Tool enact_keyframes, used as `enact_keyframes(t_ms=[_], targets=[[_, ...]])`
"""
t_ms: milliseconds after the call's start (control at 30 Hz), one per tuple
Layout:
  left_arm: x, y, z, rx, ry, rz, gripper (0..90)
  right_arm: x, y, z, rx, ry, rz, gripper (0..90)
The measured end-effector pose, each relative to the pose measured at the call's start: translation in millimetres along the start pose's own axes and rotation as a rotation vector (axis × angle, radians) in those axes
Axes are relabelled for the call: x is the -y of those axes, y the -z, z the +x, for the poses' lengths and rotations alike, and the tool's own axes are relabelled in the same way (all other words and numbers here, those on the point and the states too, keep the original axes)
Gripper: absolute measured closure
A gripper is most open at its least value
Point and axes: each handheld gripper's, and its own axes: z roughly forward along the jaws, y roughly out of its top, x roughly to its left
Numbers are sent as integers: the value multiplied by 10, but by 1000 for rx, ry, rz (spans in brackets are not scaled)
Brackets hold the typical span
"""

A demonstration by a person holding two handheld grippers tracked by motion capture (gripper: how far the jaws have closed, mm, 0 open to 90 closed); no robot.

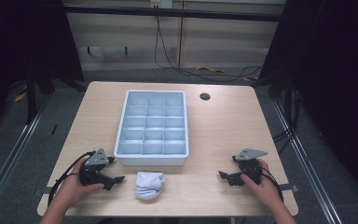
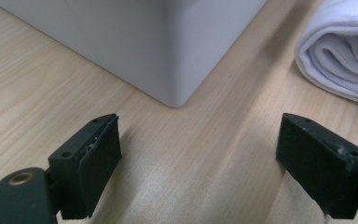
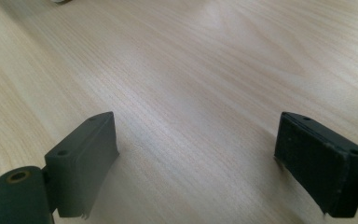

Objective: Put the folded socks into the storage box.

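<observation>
A rolled white sock bundle [image 1: 149,185] lies on the wooden table just in front of a pale blue compartment tray [image 1: 121,140]. My left gripper [image 1: 116,178] rests on the table to the left of the bundle, jaws wide open with bare wood between them. In the left gripper view the tray's near corner [image 2: 177,70] stands ahead and the sock bundle [image 2: 340,56] lies at the upper right. My right gripper [image 1: 223,175] sits on the table at the right, pointing left, open over bare wood [image 3: 196,116].
The tray's several compartments look empty. A round cable hole [image 1: 205,96] is in the table [image 1: 228,130] behind the tray at the right. Dark frame posts and cables stand on the floor beyond the table's far edge.
</observation>
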Motion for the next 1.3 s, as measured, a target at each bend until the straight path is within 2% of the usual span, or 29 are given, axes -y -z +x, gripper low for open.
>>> enact_keyframes(t_ms=[100,233,367,467,533,633,833,867,933,967,1100,1233,1267,1300], targets=[[-6,-5,-9,-1,2,-1,135,-1,0,0,0,-1,0,120],[-40,5,-28,-1,1,32,153,-1,0,1,0,-1,0,120],[-101,35,-50,0,-8,103,166,-1,0,1,0,-3,1,120],[-132,59,-77,-11,11,143,172,-2,-1,1,1,-4,1,120],[-151,70,-99,6,15,159,176,-2,-1,2,1,-4,1,120],[-218,94,-153,23,-11,184,179,-2,-1,2,1,-4,1,120],[-334,163,-226,47,5,183,211,-2,-1,2,1,-4,1,120],[-343,171,-228,54,-12,196,211,-2,-1,2,1,-4,1,120],[-356,177,-257,66,-9,205,211,-2,-1,2,1,-4,1,120],[-365,188,-259,77,-29,223,212,-1,-1,2,1,-4,1,120],[-381,194,-282,99,-50,244,211,-2,-1,2,1,-4,1,120],[-428,189,-276,115,-54,280,215,-2,-1,2,1,-4,1,120],[-457,197,-266,125,-60,302,219,-2,-1,2,1,-4,1,120],[-473,199,-271,133,-45,309,226,-2,-1,2,1,-4,1,120]])
